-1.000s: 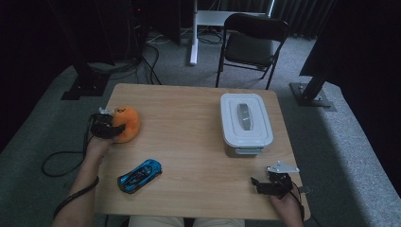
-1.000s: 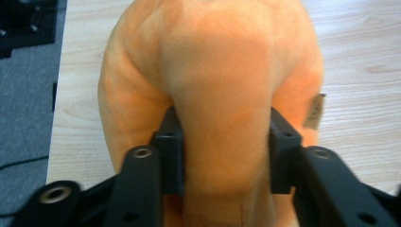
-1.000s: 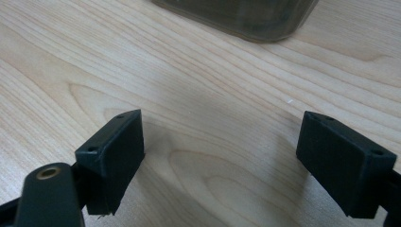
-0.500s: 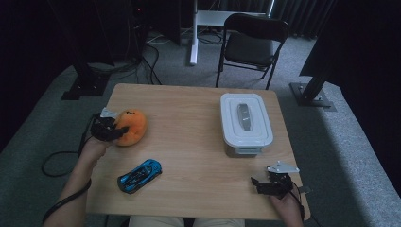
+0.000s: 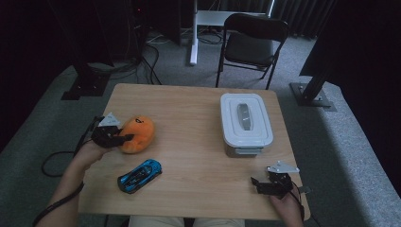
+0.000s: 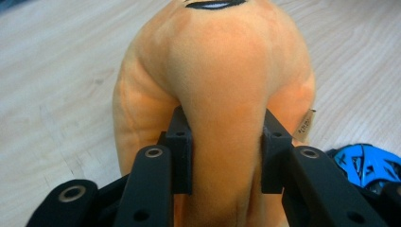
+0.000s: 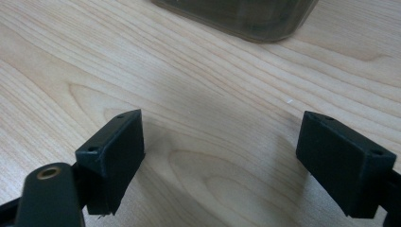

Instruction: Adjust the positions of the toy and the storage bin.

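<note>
Plush toy [image 5: 136,134], orange, sits at left side of the wooden tabletop [image 5: 194,118], clamped in left claw [image 5: 115,137]. In left claw view the two black pads [image 6: 181,142] squeeze into the soft body [image 6: 217,94] from both sides, fabric bulging between and above them. Long axis of toy runs approx along the claw's line, away from the hand: narrow pinched part nearest the claw, rounded bulk beyond. In high view that puts the toy pointing toward tabletop's middle, w/ a small dark face mark on its upper side, facing up. Same dark mark w/ white in it shows at top edge of left claw view. Whether toy's underside touches the wood, can't tell.

Labels: small tan fabric tag [image 6: 304,126] hangs at toy's side in left claw view; print on it too small to read.

Blue toy car [image 5: 139,175] lies just near side of the plush, nose toward tabletop's middle, apart from it.

Right claw [image 5: 270,185] rests at near right corner, jaws wide apart, nothing between them. White lidded box [image 5: 246,124] stands beyond it, grey handle on lid, long axis running away from the person.
</note>
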Tool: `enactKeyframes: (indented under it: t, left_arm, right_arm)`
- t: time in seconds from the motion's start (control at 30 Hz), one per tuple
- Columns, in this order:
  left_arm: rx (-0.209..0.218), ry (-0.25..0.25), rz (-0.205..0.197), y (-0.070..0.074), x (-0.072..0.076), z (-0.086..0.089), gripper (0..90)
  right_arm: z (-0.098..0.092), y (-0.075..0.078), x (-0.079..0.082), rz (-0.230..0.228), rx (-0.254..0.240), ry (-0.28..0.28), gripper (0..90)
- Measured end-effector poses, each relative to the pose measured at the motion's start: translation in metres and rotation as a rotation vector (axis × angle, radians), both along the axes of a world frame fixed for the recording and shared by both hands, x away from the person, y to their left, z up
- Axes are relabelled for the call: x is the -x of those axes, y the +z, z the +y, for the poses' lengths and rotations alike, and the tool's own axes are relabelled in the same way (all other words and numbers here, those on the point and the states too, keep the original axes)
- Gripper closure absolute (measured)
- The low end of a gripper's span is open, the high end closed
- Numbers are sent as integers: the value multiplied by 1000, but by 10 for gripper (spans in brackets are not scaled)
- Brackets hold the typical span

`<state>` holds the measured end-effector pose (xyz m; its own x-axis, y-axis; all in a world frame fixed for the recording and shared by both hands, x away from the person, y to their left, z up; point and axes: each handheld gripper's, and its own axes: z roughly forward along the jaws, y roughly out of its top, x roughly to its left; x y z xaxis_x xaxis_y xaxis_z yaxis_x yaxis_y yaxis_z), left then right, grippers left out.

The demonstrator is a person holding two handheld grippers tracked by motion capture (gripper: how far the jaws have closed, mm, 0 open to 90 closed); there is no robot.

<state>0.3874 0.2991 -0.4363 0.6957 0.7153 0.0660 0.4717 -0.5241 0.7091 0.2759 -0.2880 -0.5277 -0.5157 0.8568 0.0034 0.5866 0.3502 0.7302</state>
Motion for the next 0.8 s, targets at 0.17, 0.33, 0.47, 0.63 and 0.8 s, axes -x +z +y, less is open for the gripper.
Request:
enactKeyframes:
  t: [0.17,0.33,0.47,0.63,0.8]
  left_arm:
    - [-52,-24,13,4,3,5,656]
    - [-65,-44,51,-3,4,5,632]
    - [-39,-16,103,-15,3,3,413]
    - [-18,16,109,-11,1,5,246]
    - [-27,37,79,-3,3,3,176]
  right_arm:
    - [0,0,0,0,0,0,155]
    - [0,0,0,0,0,0,155]
    - [0,0,0,-1,0,0,155]
    - [0,0,0,0,0,-1,155]
    - [0,0,0,1,0,-2,155]
